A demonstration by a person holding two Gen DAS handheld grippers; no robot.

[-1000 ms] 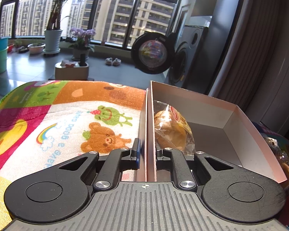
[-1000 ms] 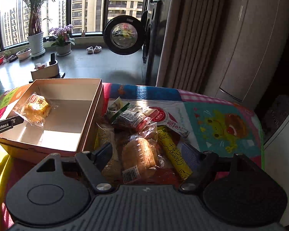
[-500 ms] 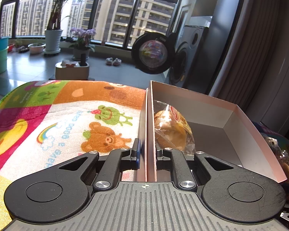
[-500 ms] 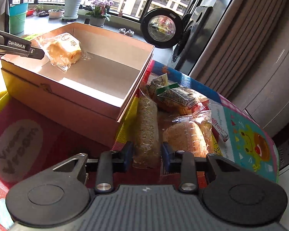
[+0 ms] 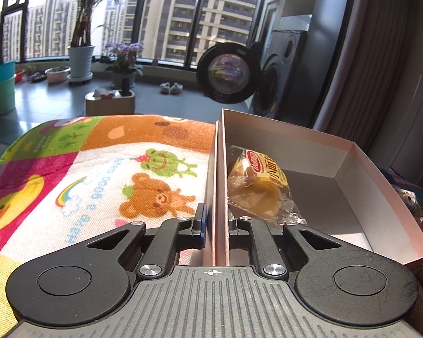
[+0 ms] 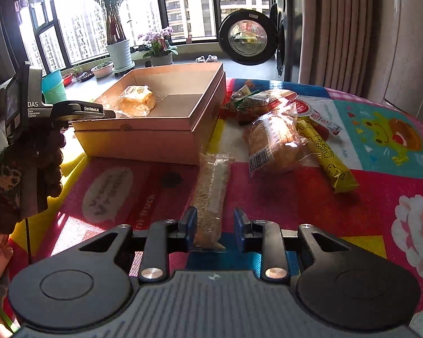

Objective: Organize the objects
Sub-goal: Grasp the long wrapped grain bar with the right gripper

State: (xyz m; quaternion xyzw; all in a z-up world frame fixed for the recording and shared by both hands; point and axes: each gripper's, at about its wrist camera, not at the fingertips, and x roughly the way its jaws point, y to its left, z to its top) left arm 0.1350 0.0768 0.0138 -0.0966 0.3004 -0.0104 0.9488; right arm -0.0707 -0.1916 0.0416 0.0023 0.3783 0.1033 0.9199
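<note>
Two grippers are in my views. My left gripper (image 5: 215, 225) has its jaws pressed on the near left wall of the pink box (image 5: 318, 155), one finger outside and one inside, so the wall is pinched between them. In the right wrist view I see the same left gripper (image 6: 104, 111) at the left corner of the box. One bread packet (image 5: 263, 186) lies inside the box, against this same wall, just in front of the inner finger. The other part of the box floor is bare.

My right gripper (image 6: 215, 226) has its jaws spread a little, on both sides of the near end of the long cracker packet (image 6: 213, 194). The left finger seems to touch the packet; on the right side a gap stays. This packet lies on the colourful mat (image 6: 296, 197), and its far end reaches just beside the front right corner of the box.

Right of the box lie a bread loaf packet (image 6: 273, 140), a yellow stick packet (image 6: 324, 155) and some small snack packets (image 6: 256, 101), close together. In front of the box the mat is free.
</note>
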